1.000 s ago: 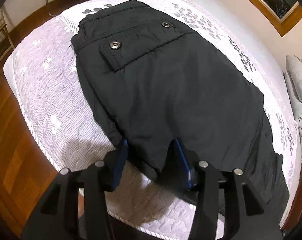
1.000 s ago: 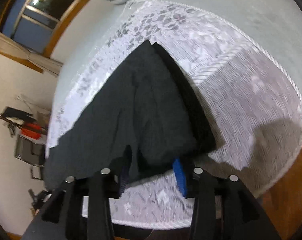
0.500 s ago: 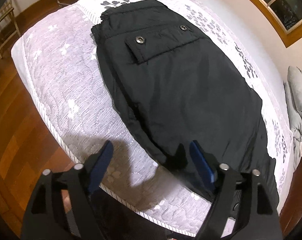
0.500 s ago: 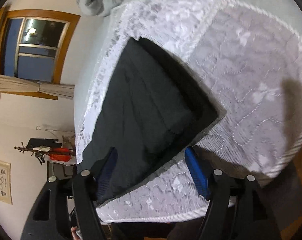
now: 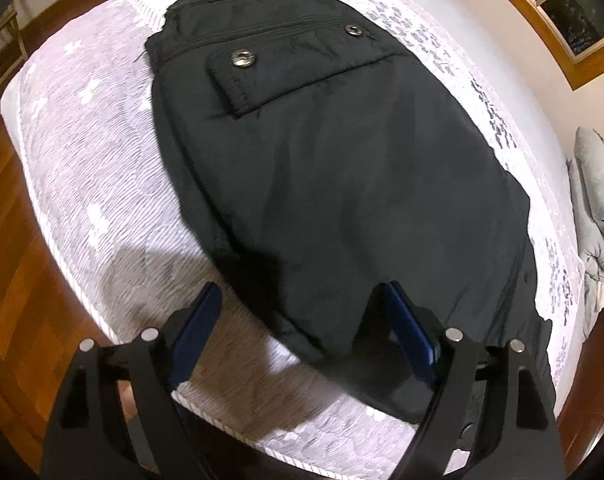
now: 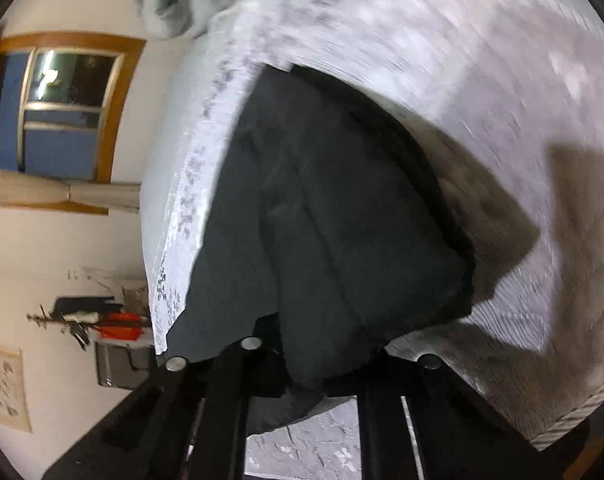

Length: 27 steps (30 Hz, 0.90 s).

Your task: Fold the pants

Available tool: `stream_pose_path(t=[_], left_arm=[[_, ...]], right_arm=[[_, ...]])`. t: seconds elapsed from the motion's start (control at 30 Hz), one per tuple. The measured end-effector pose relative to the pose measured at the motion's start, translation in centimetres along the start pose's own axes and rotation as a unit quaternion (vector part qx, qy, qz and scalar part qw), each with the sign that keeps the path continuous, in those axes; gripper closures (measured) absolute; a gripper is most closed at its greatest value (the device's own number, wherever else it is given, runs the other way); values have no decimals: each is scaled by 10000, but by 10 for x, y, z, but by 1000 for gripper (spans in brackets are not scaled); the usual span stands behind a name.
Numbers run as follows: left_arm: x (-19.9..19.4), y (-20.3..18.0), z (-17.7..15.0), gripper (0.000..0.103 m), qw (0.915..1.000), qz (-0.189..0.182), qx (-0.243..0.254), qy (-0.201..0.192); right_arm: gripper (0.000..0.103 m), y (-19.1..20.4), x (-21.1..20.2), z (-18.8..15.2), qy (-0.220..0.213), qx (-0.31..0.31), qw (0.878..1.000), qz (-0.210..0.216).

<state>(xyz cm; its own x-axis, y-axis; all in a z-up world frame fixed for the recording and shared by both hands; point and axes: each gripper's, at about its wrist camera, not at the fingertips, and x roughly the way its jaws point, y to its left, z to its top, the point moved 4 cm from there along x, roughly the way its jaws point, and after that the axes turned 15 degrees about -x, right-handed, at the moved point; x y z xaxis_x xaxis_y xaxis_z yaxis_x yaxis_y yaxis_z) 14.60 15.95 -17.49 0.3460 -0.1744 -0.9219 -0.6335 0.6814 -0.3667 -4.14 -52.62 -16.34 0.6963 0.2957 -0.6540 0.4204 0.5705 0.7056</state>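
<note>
Left gripper (image 5: 302,312): spread wide, holding nothing, blue-padded fingers (image 5: 200,320) either side of the near edge of the black padded fabric pants (image 5: 333,168). One blue finger sits over the bedspread just left of the fabric, the other lies at the pants' lower right edge; whether it touches them is unclear. Gripper shadow falls on the cover beside the near left finger.

Pants lie flat on the white quilted floral bedspread (image 5: 94,160), folded lengthwise, waist end far from the left wrist camera. A flap pocket with a round metal snap button (image 5: 242,58) faces up; second snap (image 5: 354,30) further right on the same band. The leg end runs off toward the lower right.

Right gripper (image 6: 325,364): fingertips hidden behind a bunched fold of the pants (image 6: 341,220) that sits right at the gripper mouth; can't tell if it is clamped on it or loose. View is motion-blurred. Dark fabric runs from the gripper up across the bedspread (image 6: 481,100).

Around: brown wooden floor (image 5: 18,300) beside the bed, grey bundled duvet (image 5: 597,208) at the far right edge, wood-framed window (image 6: 62,104) with a tied beige curtain (image 6: 62,196) on the cream wall.
</note>
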Motion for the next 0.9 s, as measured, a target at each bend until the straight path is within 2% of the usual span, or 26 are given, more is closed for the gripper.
stream_pose_path(t=[0.13, 0.27, 0.33, 0.47, 0.5, 0.57, 0.6, 0.67, 0.8, 0.9], left_arm=[[0, -2, 7, 20, 9998, -180, -55, 78], [2, 6, 18, 20, 9990, -303, -300, 108], [4, 7, 24, 20, 9975, -530, -433, 192], [11, 9, 28, 21, 9959, -589, -612, 317], [11, 11, 29, 33, 9953, -614, -694, 287], [11, 12, 31, 48, 9944, -634, -807, 242], [10, 15, 34, 67, 9934, -695, -881, 250], [7, 18, 37, 84, 9883, -1059, -1046, 332], [3, 16, 35, 90, 9858, -1262, -1085, 219], [3, 4, 28, 92, 9838, -1452, -1047, 109]], right_arm=[[95, 17, -16, 5, -109, -382, 9992, 87], [95, 28, -15, 8, -54, -665, 9977, -80], [95, 31, -13, 9, -47, -688, 9976, -98], [95, 31, -15, 9, -45, -676, 9976, -110], [95, 31, -16, 10, -42, -678, 9976, -106], [95, 30, -16, 12, -11, -672, 9977, -121], [95, 28, -16, 12, -1, -657, 9978, -123], [95, 31, -18, 15, -14, -714, 9974, -108], [95, 50, -23, 27, -69, -1092, 9939, -149], [95, 70, -30, 49, -223, -1302, 9912, -93]])
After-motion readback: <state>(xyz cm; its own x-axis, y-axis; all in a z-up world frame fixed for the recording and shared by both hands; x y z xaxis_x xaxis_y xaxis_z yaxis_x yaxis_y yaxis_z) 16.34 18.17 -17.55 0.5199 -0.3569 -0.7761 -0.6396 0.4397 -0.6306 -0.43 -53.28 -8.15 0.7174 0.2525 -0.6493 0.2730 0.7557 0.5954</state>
